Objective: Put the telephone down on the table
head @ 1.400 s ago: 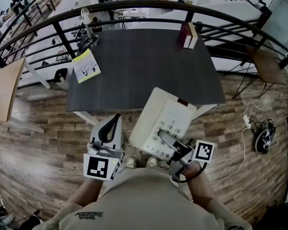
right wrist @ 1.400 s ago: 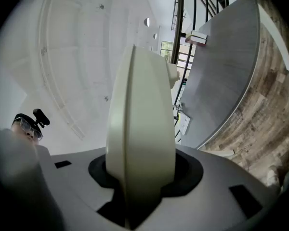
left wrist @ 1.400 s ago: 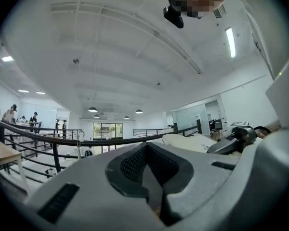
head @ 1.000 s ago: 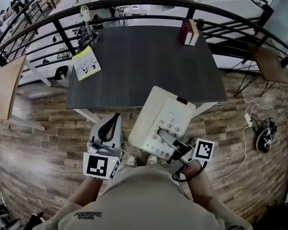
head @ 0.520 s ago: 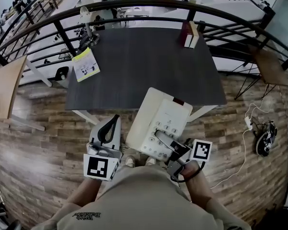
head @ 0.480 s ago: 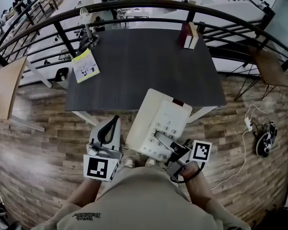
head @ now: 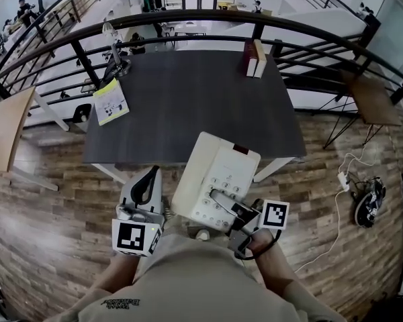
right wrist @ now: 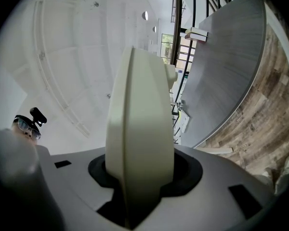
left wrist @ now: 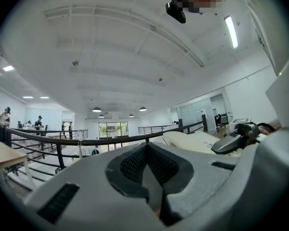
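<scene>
The right claw (head: 223, 205) is clamped on the near edge of the cream phone (head: 213, 174). It holds the phone in the air at the 6 o'clock edge of the dark worktop (head: 188, 92). The left claw (head: 148, 180), at the phone's 9 o'clock, is closed with nothing in it.

Books (head: 253, 58) upright; pamphlet (head: 111, 102) flat; black railing (head: 188, 17) behind; wood floor (head: 40, 213) below.
</scene>
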Motion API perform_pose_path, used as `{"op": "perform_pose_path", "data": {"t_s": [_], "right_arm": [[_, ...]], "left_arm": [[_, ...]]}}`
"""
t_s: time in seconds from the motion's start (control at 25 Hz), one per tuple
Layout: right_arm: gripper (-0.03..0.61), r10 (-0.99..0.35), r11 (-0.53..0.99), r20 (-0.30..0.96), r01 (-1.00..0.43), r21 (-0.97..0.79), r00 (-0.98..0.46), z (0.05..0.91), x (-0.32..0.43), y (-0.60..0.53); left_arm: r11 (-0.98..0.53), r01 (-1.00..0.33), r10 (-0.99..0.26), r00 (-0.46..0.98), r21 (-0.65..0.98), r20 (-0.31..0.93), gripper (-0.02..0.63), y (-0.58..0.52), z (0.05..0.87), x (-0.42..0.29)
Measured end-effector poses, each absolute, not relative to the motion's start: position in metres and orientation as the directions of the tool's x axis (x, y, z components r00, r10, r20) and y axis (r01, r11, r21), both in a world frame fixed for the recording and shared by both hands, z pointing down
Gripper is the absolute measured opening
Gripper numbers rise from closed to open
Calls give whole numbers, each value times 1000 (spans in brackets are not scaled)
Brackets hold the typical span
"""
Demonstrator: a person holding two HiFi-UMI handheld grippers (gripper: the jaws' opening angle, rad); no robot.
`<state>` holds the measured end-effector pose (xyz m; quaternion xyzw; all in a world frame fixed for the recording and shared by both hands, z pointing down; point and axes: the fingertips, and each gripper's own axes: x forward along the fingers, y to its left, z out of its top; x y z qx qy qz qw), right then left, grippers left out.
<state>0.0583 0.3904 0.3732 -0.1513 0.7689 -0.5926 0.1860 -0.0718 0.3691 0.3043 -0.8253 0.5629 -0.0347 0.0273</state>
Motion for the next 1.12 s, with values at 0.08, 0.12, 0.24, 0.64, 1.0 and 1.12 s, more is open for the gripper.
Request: {"op": "perform_pose_path", "data": {"t_s": [0.08, 0.12, 0.24, 0.64, 1.0, 1.12], "right_arm": [[184, -449, 249, -101, -16, -968, -888, 375, 66, 390], [184, -451, 249, -101, -16, -968, -887, 376, 67, 390], [184, -460, 249, -113, -6, -969, -881, 378, 72, 387], [184, -487, 268, -101, -38, -963, -868, 382, 90, 336], [184, -506, 250, -82, -55, -967, -859, 396, 84, 253], [184, -508, 245, -69, -67, -967, -859, 396, 77, 221]], "left_arm": [[-352, -934, -936, 352, -54, 21, 5, 371, 305, -68], [-354, -934, -935, 354, -43, 19, 5, 372, 305, -66], [-360, -932, -933, 360, -34, 18, 5, 373, 308, -64], [-379, -925, -925, 379, -26, 13, 5, 321, 320, -51], [-415, -909, -910, 415, -43, 20, 5, 230, 326, -58], [-432, -901, -902, 431, -48, 35, 5, 198, 323, -63]]}}
